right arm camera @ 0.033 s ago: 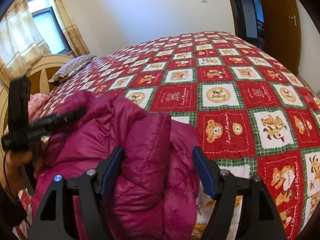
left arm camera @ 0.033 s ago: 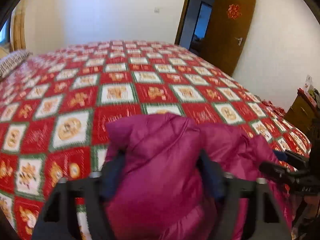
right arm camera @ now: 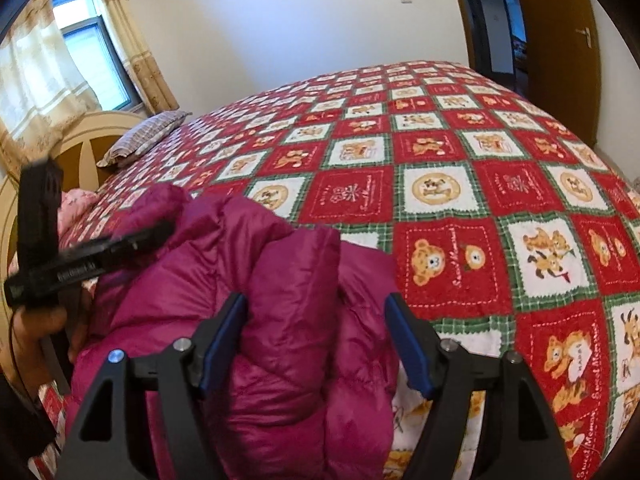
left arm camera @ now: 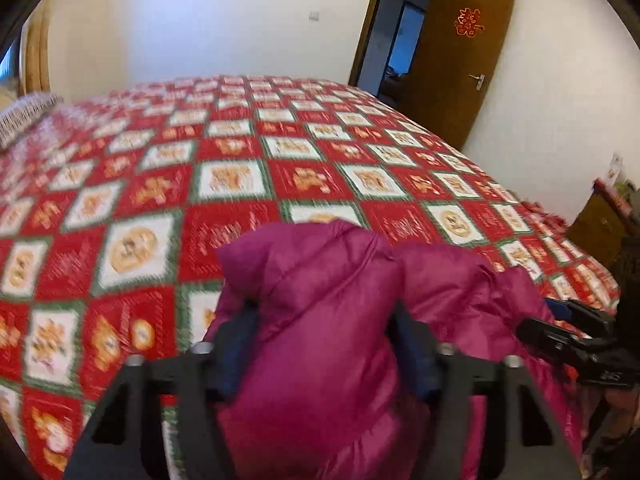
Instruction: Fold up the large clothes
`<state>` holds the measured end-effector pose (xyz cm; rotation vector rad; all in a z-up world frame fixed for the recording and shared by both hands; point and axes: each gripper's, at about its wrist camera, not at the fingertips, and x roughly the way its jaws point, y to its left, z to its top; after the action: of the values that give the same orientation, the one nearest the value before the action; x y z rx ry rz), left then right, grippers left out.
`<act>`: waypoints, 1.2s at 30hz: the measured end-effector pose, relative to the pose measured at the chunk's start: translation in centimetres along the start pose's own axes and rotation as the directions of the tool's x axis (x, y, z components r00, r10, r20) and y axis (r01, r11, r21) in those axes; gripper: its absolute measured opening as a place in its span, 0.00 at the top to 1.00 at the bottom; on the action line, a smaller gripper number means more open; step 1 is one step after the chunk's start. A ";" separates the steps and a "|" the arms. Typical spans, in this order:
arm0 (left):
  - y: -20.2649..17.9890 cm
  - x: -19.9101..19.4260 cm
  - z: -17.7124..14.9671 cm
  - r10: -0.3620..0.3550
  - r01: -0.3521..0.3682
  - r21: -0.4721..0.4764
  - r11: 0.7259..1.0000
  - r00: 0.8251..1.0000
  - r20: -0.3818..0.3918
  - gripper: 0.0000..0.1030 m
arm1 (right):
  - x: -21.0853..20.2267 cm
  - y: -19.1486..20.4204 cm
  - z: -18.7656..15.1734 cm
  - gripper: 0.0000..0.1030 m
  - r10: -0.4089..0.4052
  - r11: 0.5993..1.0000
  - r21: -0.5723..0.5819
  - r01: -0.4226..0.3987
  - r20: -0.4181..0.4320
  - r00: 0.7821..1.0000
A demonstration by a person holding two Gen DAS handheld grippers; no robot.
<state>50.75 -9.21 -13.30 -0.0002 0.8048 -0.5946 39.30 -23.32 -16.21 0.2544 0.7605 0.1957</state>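
I hold the jacket (left arm camera: 332,320) in both grippers: left gripper (left arm camera: 328,356) clenched on padding, right gripper (right arm camera: 316,340) grasping loosely. Slippery fabric may slide free.

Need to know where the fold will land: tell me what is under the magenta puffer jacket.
The magenta puffer jacket lies bunched on the red patchwork bedspread. The squares directly beneath it are covered and cannot be seen.
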 end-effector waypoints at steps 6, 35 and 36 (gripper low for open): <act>-0.1 -0.3 -0.6 0.023 -0.023 -0.008 1.000 1.000 0.001 0.54 | 0.1 0.2 0.1 0.28 -0.006 1.000 0.006 0.006 -0.005 1.000; 1.1 -7.8 -10.7 0.264 -0.242 -0.314 0.918 0.964 0.027 0.20 | -0.5 -1.0 -2.4 0.14 0.010 0.999 0.040 -0.008 -0.052 0.999; 1.0 -7.5 -10.7 0.263 -0.242 -0.315 0.918 0.964 0.025 0.18 | -0.4 -1.1 -2.6 0.14 0.017 0.999 0.043 -0.014 -0.060 0.998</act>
<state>39.96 -2.30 -15.91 -0.2003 0.8108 -0.2171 37.27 -24.00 -18.12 0.2960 0.8237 0.2025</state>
